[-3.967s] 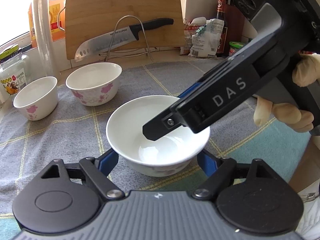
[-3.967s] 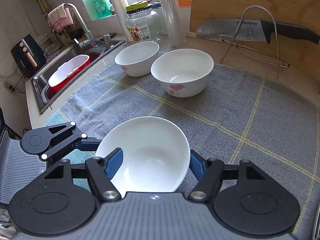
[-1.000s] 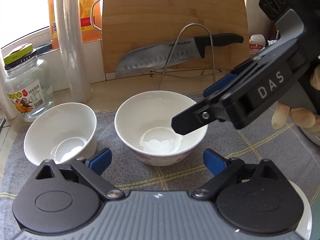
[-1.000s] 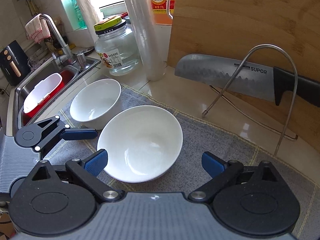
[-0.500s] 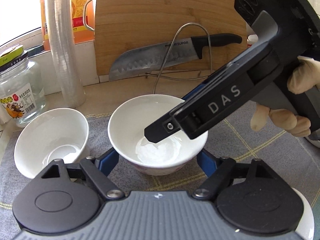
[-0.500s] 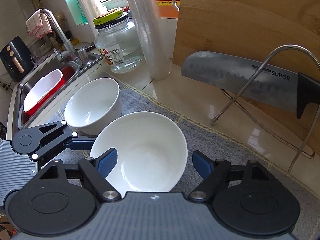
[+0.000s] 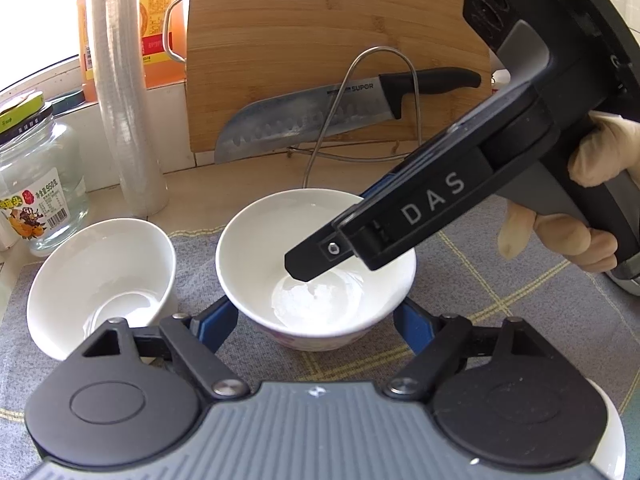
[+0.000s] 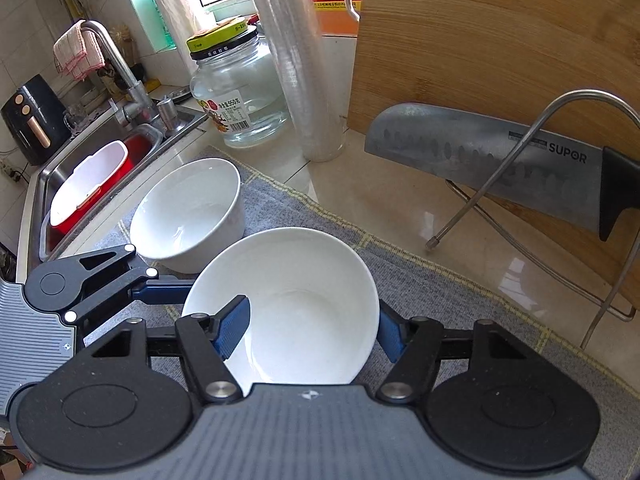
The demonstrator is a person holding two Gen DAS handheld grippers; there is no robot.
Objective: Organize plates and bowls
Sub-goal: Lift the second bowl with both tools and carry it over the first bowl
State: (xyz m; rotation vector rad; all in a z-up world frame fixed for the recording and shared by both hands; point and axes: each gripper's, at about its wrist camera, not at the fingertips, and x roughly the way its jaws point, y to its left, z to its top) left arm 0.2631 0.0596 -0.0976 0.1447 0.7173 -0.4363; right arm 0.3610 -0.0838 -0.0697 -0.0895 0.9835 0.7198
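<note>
Grey checked cloth point(image 7: 500, 280) covers the counter before a bamboo board point(image 7: 320, 40); against it leans a knife point(image 7: 320, 116) marked SUPOR. At ten o'clock a jar point(image 7: 36, 184) reads 950. The left gripper point(image 7: 316, 320) has its jaws pressed on a white bowl point(image 7: 280, 240) at centre. The right gripper point(image 8: 312, 328), lettered DAS, slants down from two o'clock, a gloved hand point(image 7: 580, 208) on its handle, having just closed onto that bowl, one finger inside. A second bowl point(image 7: 100, 272) sits at nine o'clock.

Both grippers point steeply down at the white bowl point(image 7: 316, 280). The left gripper point(image 7: 316, 320) clamps its outer walls. The right gripper point(image 8: 312, 326), held in a gloved hand point(image 7: 576, 208), has just closed across its rim, one finger point(image 8: 234, 326) inside.
</note>
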